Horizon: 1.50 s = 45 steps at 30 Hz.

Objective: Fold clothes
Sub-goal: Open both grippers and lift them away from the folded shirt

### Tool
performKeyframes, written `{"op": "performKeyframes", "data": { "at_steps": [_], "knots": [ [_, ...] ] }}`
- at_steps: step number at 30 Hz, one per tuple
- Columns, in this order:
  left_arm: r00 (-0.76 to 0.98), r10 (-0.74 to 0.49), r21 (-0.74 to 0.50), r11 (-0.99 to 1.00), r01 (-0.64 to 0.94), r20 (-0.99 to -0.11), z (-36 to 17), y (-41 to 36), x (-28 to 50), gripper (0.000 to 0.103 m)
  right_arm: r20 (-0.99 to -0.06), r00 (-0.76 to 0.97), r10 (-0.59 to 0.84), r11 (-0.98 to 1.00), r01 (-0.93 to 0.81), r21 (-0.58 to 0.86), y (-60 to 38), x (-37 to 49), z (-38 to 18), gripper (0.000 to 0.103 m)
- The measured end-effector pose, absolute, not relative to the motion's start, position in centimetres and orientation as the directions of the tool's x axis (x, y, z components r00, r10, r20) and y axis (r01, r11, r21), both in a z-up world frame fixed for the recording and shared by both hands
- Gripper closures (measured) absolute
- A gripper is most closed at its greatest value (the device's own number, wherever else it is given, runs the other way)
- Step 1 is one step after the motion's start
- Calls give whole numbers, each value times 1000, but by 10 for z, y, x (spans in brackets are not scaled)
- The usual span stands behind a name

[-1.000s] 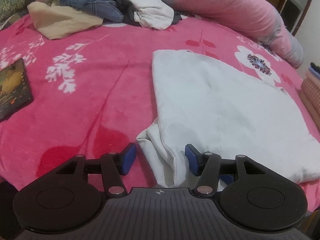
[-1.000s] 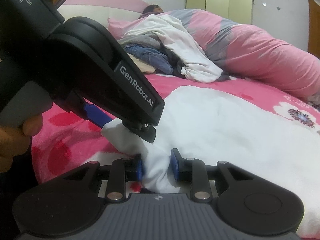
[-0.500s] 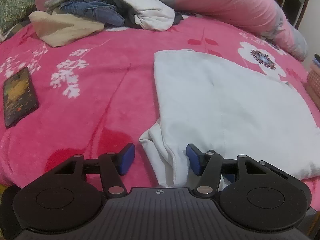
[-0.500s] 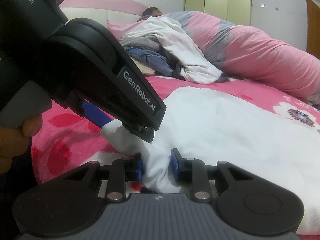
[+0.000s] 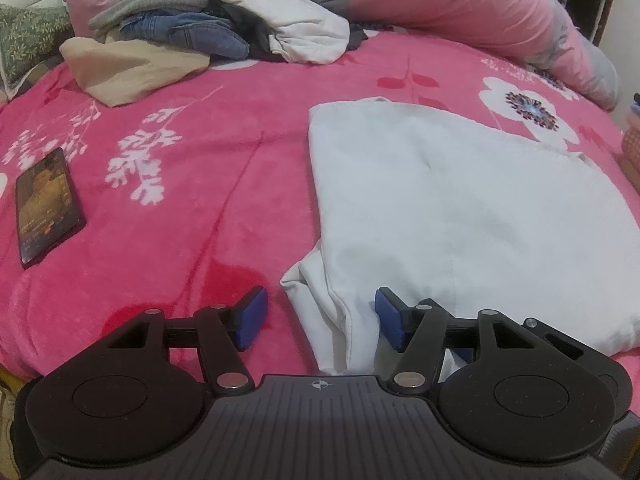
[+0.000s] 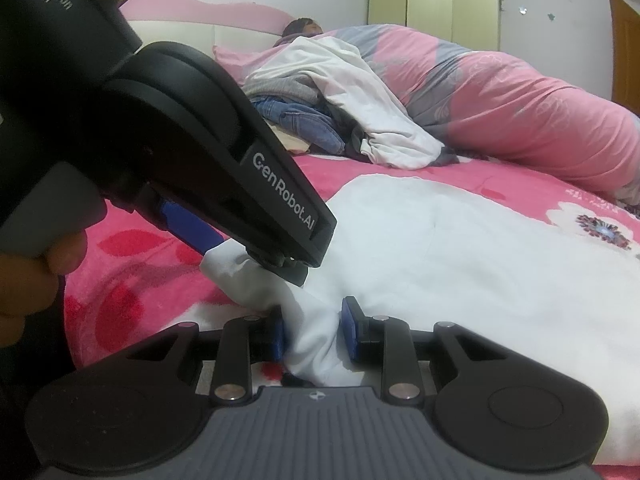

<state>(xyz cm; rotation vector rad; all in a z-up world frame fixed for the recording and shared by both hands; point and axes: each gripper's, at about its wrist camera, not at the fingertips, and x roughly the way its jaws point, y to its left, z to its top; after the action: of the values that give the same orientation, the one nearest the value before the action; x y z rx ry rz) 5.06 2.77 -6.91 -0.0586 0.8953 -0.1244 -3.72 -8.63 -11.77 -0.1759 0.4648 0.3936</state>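
- The white garment is lying spread flat on the pink flowered bed, filling the 3 o'clock half of the left wrist view, with its bunched near corner reaching down to 6 o'clock.
- The left gripper is sitting with its jaws wide apart, straddling that bunched corner; the blue pads are not pressing the cloth.
- The right gripper is pinching a fold of the same garment between its jaws, which are closed on the cloth at 6 o'clock of its own view.
- Only the right wrist view is showing the left gripper's black body at 9 o'clock, lettered "GenRobot.AI", with a hand wrapping its handle and its tip touching the cloth corner.
- Only the left wrist view is showing a phone lying face up on the bed at 9 o'clock, well apart from the garment.
- Both views are showing a heap of clothes at 12 o'clock, with a rolled pink quilt just beside it.
- The right wrist view alone is showing a cupboard against the wall at 1 o'clock.
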Motion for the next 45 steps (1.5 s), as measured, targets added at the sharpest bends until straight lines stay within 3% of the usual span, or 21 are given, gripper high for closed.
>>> {"op": "performKeyframes", "data": {
  "at_steps": [3, 5, 7, 12, 18, 23, 29, 39, 45],
  "knots": [
    [629, -149, -137, 988, 68, -763, -68, 38, 49, 43, -466, 819, 334, 901, -423, -98, -84, -41, -115, 67],
    [653, -152, -162, 986, 45, -742, -66, 51, 45, 43, -452, 818, 356, 887, -448, -114, -83, -49, -110, 49],
    [687, -141, -176, 984, 19, -713, -61, 66, 38, 42, -433, 816, 384, 874, -472, -113, -86, -60, -103, 38],
    [721, -106, -216, 975, -61, -685, -54, 98, 29, 41, -472, 795, 382, 895, -445, -25, -108, -69, -77, 33],
    [727, -121, -282, 954, -104, -676, -47, 115, 31, 41, -646, 696, 312, 942, -314, 117, -127, -24, 25, 28],
    [731, -104, -300, 943, -143, -674, -43, 118, 32, 41, -668, 638, 383, 915, -363, 178, -109, -41, 117, 4],
    [697, -109, -319, 930, -180, -709, -46, 112, 28, 41, -658, 597, 459, 855, -499, 144, -81, -89, 159, 4],
    [677, -121, -312, 935, -167, -726, -46, 99, 20, 40, -551, 711, 437, 898, -375, 229, -132, -98, 171, 4],
    [680, -122, -310, 937, -161, -723, -44, 97, 17, 40, -590, 726, 354, 931, -336, 144, -127, -91, 164, 4]
  ]
}}
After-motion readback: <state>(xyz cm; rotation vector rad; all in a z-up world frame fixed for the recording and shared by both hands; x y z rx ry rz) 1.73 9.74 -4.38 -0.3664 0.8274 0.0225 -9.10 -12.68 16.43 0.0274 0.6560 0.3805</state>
